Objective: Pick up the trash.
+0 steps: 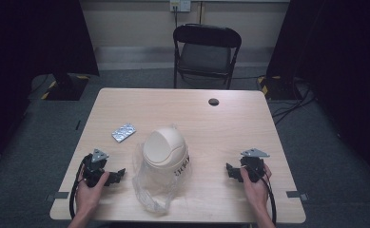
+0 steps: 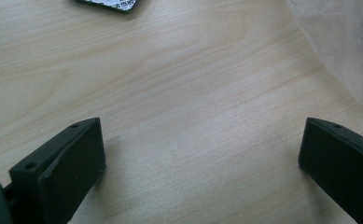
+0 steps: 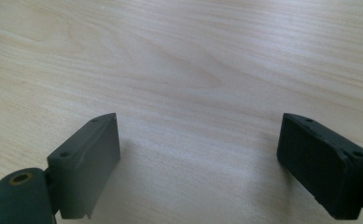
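A small beige bin with a domed swing lid [image 1: 164,151] stands at the middle of the wooden table [image 1: 230,128], wrapped in a clear plastic bag [image 1: 150,190] that spreads toward the front edge. A silver blister pack [image 1: 123,132] lies to its upper left; its corner [image 2: 111,4] peeks in at the top of the left gripper view. My left gripper [image 1: 118,175] rests on the table left of the bin, jaws wide open over bare wood, the bag's edge [image 2: 347,46] to its right. My right gripper [image 1: 230,171] rests right of the bin, also open and empty.
A round cable hole [image 1: 213,101] sits near the table's far edge. A black folding chair [image 1: 206,52] stands behind the table. Dark stands and cables occupy the floor at both far corners.
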A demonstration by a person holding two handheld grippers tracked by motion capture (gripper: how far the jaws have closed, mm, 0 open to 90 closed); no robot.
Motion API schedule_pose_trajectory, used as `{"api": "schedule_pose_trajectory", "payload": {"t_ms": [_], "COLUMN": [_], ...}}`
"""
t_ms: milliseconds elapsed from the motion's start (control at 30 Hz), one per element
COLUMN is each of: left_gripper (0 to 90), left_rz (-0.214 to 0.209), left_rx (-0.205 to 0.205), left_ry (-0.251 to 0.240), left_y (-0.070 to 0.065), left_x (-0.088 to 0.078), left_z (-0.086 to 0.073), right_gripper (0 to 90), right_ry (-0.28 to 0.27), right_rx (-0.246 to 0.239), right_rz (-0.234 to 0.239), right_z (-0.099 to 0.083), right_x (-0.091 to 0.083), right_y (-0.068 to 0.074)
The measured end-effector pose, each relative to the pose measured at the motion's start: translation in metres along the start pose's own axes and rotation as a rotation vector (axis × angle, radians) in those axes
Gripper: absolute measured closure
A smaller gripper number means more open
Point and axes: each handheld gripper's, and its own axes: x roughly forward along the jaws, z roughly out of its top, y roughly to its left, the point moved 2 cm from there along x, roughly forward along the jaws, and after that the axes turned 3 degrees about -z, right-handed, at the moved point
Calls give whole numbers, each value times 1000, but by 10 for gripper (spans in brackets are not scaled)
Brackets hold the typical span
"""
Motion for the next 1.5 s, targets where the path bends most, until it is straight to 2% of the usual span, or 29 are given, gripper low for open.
{"api": "schedule_pose_trajectory", "payload": {"t_ms": [400, 600, 633, 700, 733, 900, 967, 1000, 1067, 1167, 1267, 1300, 1333, 1400, 1500], "left_gripper": [2, 66, 74, 134, 175, 164, 166, 170, 178, 201, 202, 203, 203, 203, 203], "left_rz": [-7, -13, -11, -8, -15, -54, -85, -85, -122, -137, -155, -178, -178, -201, -240], "left_rx": [-2, -6, 4, 6, 2, -23, -40, -40, -43, -26, -28, -32, -32, -6, 4], "left_ry": [-4, -5, -5, -11, -15, -15, -22, -22, -23, -48, -63, -79, -79, -104, -140], "left_y": [0, -4, -3, -3, -3, -2, -3, -3, -6, -9, -11, -14, -14, -19, -24], "left_x": [0, -2, -3, -5, -5, -8, -9, -9, -14, -19, -22, -26, -26, -33, -42], "left_z": [0, 1, 1, 2, 2, 2, 3, 3, 6, 11, 15, 18, 18, 26, 34], "right_gripper": [121, 122, 122, 122, 122, 122, 122, 122, 122, 122, 122, 122, 122, 122, 122], "right_ry": [0, 1, -1, 0, 0, 0, 0, 0, 0, 0, 0, 0, 0, 0, 0], "right_rx": [-1, -1, -2, -2, -1, -1, -1, -1, -1, -1, -1, -1, -1, -1, -1], "right_rz": [1, 1, 0, 1, 0, 0, 1, 1, 0, 0, 0, 0, 0, 0, 0], "right_z": [0, 0, 0, 0, 0, 0, 0, 0, 0, 0, 0, 0, 0, 0, 0], "right_x": [0, 0, 0, 0, 0, 0, 0, 0, 0, 0, 0, 0, 0, 0, 0], "right_y": [0, 0, 0, 0, 0, 0, 0, 0, 0, 0, 0, 0, 0, 0, 0]}}
